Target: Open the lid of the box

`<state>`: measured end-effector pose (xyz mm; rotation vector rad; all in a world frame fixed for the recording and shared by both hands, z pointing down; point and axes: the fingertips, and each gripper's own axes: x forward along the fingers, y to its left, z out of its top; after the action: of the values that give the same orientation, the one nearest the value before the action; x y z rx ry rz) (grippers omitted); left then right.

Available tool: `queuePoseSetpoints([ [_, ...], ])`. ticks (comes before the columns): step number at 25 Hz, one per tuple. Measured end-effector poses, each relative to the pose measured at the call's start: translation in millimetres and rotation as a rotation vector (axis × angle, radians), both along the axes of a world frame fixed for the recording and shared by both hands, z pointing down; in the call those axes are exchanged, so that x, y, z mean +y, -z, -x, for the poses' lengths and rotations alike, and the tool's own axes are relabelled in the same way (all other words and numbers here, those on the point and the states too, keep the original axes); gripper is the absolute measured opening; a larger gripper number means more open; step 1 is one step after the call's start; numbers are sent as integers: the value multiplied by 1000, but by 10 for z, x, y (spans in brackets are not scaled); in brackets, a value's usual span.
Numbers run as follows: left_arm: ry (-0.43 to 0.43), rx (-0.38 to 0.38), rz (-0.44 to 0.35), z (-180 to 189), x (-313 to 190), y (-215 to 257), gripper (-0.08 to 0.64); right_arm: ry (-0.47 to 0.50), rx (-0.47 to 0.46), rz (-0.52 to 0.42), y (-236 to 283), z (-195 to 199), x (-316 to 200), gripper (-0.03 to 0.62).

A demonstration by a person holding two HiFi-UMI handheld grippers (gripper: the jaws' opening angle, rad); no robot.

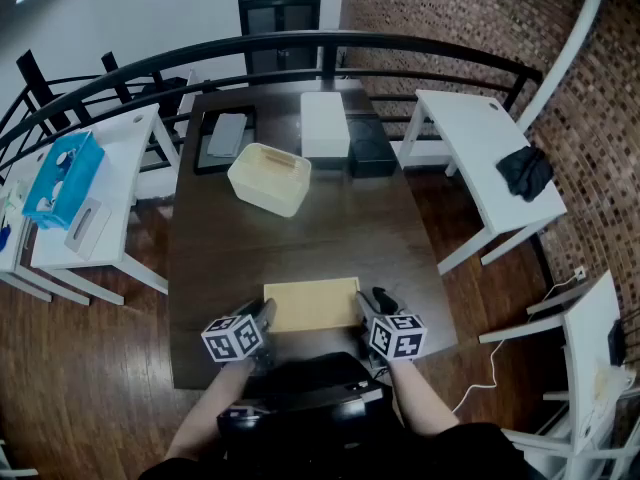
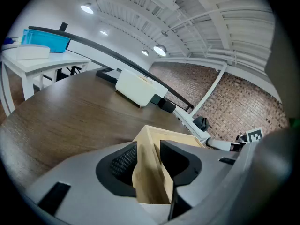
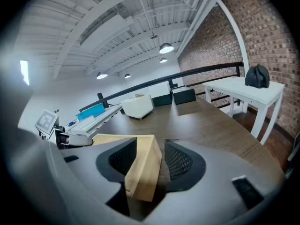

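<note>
Head view: flat wooden box (image 1: 311, 303) sits at middle of table's (image 1: 300, 238) near edge. Left gripper (image 1: 265, 314) clenched on box's left end. Right gripper (image 1: 368, 302) released, jaws wide, box's right corner between them. Hold your left grip firm, close right on lid edge only, lift level. Box pale, plain, thin raised rim; lid seam unclear.

Loft office: brick wall (image 1: 450, 8), railing (image 1: 300, 40), desks (image 1: 480, 148).
</note>
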<state>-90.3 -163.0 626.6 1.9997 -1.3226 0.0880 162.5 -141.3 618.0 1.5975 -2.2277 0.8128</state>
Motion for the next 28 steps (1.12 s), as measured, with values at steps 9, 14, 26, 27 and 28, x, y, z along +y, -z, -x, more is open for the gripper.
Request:
queuePoseSetpoints([
  [9, 16, 81, 16, 75, -49, 15, 80, 49, 9, 57, -150, 104, -15, 192],
  [14, 61, 84, 13, 312, -38, 2, 78, 53, 21, 94, -285, 103, -3, 190],
  [26, 178, 75, 6, 1138, 14, -6, 72, 77, 2, 112, -322, 155, 12, 135],
  [27, 189, 74, 6, 1203, 16, -16, 72, 76, 2, 112, -325, 150, 9, 135],
  [28, 201, 73, 5, 1269, 18, -17, 72, 74, 1, 113, -327, 146, 6, 135],
])
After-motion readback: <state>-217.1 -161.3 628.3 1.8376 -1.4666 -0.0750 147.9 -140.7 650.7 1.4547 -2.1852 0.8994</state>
